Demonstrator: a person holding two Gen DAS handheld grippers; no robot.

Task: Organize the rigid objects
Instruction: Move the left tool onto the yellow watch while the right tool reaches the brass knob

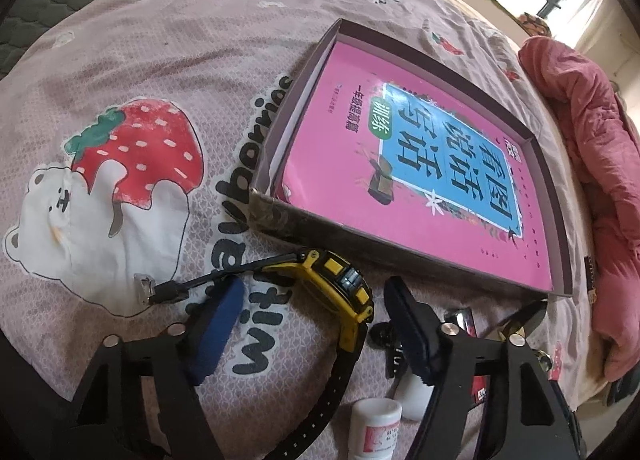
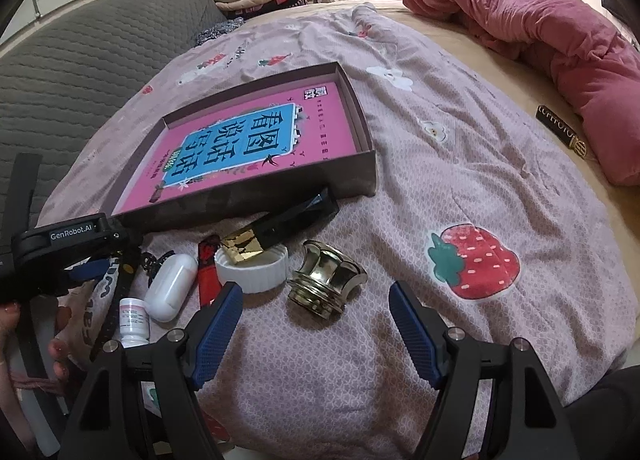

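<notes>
In the left wrist view a yellow-and-black wristwatch lies on the printed bedsheet, just in front of a shallow dark box that holds a pink book. My left gripper straddles the watch, open, with both blue pads clear of it. In the right wrist view my right gripper is open above the sheet, and a brass knob-shaped piece stands just beyond its tips, untouched. The same box and book lie further back.
Near the box's front sit a white lid, a black-and-gold bar, a white earbud case, a red strip and a small white bottle. A pink quilt is heaped at the right. A hand shows at lower left.
</notes>
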